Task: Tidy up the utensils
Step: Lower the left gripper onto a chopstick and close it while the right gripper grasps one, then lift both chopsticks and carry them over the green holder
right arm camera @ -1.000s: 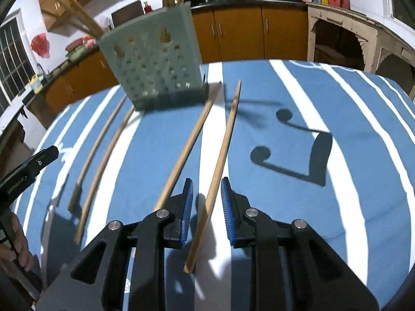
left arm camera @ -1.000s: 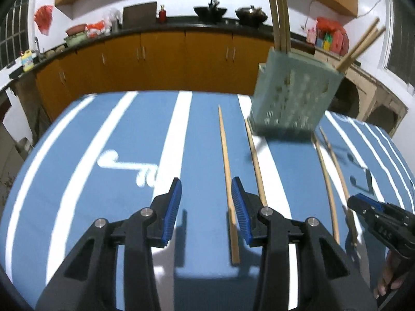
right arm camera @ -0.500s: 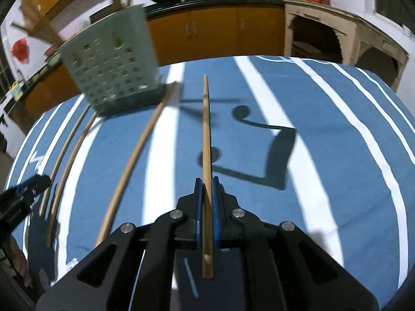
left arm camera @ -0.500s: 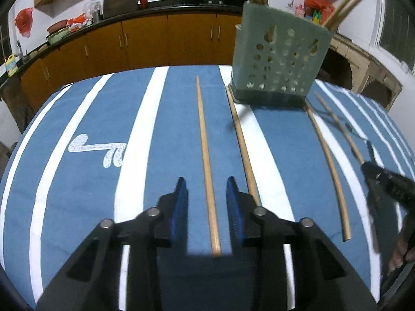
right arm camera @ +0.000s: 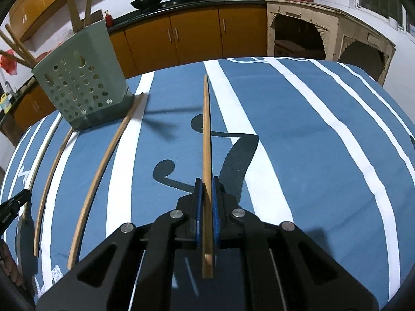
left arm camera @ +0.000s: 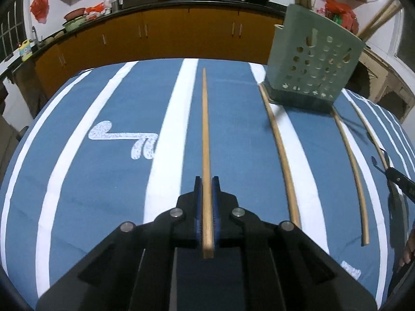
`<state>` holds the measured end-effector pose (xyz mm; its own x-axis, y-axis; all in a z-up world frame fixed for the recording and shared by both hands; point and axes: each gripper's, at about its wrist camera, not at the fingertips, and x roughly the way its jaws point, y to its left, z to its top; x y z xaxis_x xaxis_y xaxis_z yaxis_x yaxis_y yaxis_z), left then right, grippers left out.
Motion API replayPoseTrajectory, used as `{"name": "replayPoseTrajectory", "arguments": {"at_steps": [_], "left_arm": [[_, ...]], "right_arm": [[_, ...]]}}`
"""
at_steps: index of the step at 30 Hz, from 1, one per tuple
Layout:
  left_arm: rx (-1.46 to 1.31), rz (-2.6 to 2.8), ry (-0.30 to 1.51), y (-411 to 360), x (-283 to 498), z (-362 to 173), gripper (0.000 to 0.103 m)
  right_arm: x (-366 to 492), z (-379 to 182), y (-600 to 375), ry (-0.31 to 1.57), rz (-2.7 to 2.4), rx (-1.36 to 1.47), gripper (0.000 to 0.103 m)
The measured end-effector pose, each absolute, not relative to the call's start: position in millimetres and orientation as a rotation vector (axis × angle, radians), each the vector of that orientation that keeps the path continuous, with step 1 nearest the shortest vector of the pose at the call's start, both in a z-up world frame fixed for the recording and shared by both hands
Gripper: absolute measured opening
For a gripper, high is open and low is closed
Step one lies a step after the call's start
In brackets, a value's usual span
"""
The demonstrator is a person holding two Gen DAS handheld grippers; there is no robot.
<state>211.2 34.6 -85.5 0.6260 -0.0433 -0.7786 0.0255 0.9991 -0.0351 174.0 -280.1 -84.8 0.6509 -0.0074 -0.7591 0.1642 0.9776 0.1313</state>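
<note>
My left gripper (left arm camera: 207, 181) is shut on a wooden chopstick (left arm camera: 205, 129) that points away from me over the blue striped cloth. My right gripper (right arm camera: 207, 181) is shut on another chopstick (right arm camera: 206, 129), lifted a little above the cloth. A pale green perforated utensil holder (left arm camera: 313, 72) stands at the far right in the left wrist view and at the far left in the right wrist view (right arm camera: 80, 88), with several chopsticks standing in it. Three loose chopsticks (left arm camera: 282, 155) lie on the cloth near the holder; one shows in the right wrist view (right arm camera: 103, 171).
The table has a blue cloth with white stripes (left arm camera: 166, 142). Orange kitchen cabinets (left arm camera: 181, 36) with a black counter and pots run behind it. An arched cream cabinet (right arm camera: 324, 36) stands at the right. The other gripper's tip shows at the frame edge (left arm camera: 396, 178).
My left gripper has closed on the chopstick that lay between its fingers. My right gripper, shut on its chopstick half a second ago, has lifted it slightly.
</note>
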Motion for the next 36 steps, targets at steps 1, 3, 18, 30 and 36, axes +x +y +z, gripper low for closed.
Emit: {"name": "replayPoseTrajectory", "arguments": {"at_steps": [1,3,18,30,36], "left_arm": [[-0.02,-0.041,0.894,34.4,211.2,-85.4,0.01],[-0.018,-0.044,0.894,33.9,211.2,-85.3,0.011],[0.048,-0.052,0.896,28.2,206.3,-86.9,0.01],[0.077,-0.089,0.91,26.3,194.0,-78.3,0.008],[0.102,-0.104,0.853,24.6,184.8,-55.9,0.008]], "right_arm": [[173.8,-84.8,-280.2,0.858,-0.098,0.194,0.008],[173.8,-85.2,-280.4,0.858,-0.097,0.197,0.008],[158.6,-85.0,-277.5,0.863,-0.079,0.174,0.008],[142.7,-62.0,-287.8,0.79,-0.047,0.208,0.008],[136.1,-43.1,-294.2,0.731,-0.045,0.224,0.008]]}}
